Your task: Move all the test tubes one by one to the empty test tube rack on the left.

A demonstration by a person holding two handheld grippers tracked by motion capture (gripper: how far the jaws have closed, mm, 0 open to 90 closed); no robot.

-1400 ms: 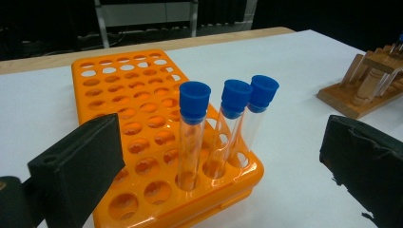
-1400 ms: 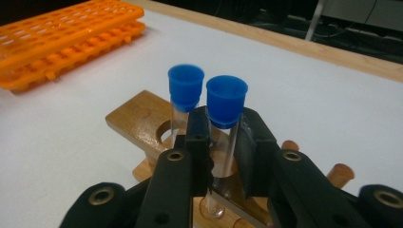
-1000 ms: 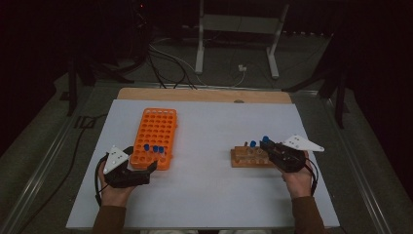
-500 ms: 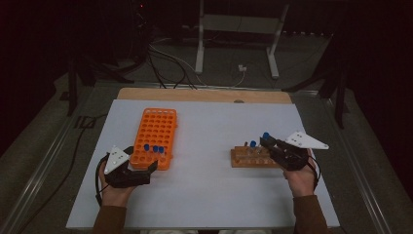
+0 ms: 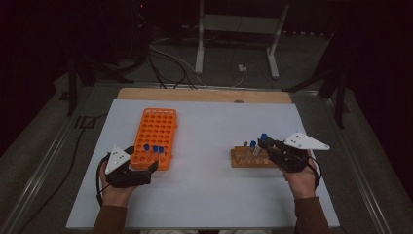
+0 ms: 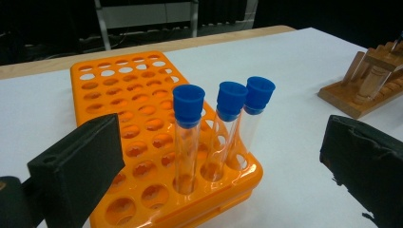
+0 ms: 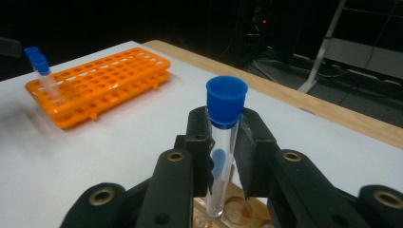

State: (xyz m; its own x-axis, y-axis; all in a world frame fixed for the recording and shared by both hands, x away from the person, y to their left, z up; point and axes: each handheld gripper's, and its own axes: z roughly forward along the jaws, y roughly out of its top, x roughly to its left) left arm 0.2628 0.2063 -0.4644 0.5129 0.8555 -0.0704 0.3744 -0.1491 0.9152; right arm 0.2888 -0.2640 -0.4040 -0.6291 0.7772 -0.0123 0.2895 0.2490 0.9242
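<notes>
An orange tube rack (image 5: pixel 159 129) lies left of the middle of the white table, with three blue-capped glass tubes (image 6: pixel 230 118) upright in its near corner. My left gripper (image 5: pixel 142 161) rests at that near end, open, its jaws standing wide on either side of the rack corner (image 6: pixel 223 180) without touching the tubes. My right gripper (image 5: pixel 264 143) is shut on a blue-capped tube (image 7: pixel 225 107) and holds it upright just above the wooden rack (image 5: pixel 246 160). Another capped tube (image 5: pixel 253 145) stands in that wooden rack.
The white tabletop (image 5: pixel 209 195) has a wooden strip (image 5: pixel 204 95) along its far edge. Beyond it are a metal stand (image 5: pixel 238 39) and cables on the dark floor. In the right gripper view the orange rack (image 7: pixel 102 80) lies far left.
My right gripper has risen a little with the capped tube, lifting it out of the wooden rack. The left gripper has stayed where it was.
</notes>
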